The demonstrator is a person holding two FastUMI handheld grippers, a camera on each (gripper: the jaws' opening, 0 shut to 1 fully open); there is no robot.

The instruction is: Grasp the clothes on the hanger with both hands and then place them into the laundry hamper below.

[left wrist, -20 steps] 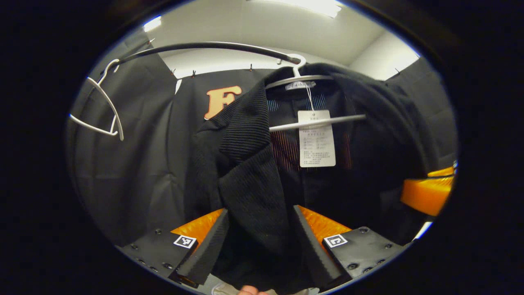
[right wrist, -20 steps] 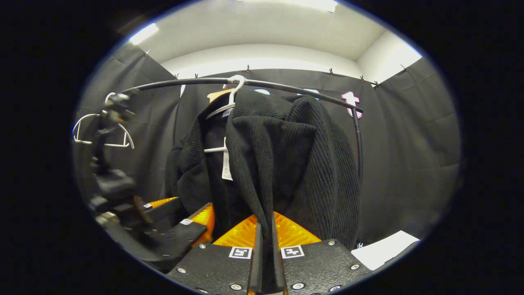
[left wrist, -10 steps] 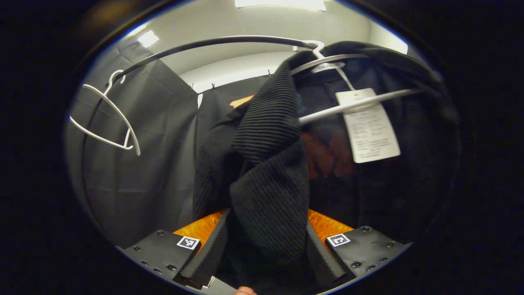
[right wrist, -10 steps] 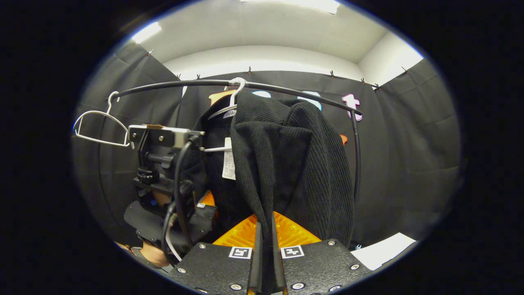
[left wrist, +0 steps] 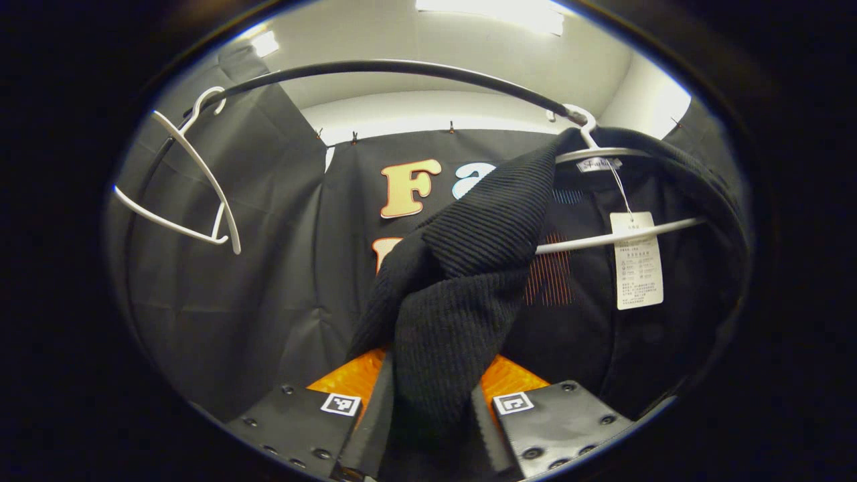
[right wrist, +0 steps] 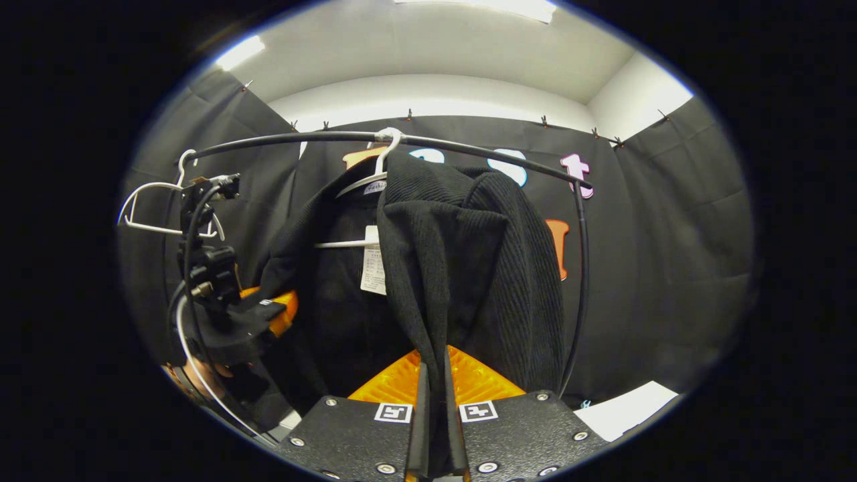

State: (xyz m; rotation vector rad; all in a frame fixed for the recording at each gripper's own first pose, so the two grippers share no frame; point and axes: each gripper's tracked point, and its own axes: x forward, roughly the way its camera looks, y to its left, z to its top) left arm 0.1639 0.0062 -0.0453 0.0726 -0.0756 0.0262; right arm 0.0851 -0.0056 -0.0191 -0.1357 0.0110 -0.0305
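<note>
Here I have the black ribbed knit jacket hanging from the white plastic hanger on the curved black rail. My left gripper pinches its front edge below the rail; my right gripper is closed tight on the other edge. The left gripper view alone gives the paper tag face-on; the right gripper view adds white paper low beside the rail's post.

Tag print too small to read; jacket hem cut off at bottom edge.
</note>
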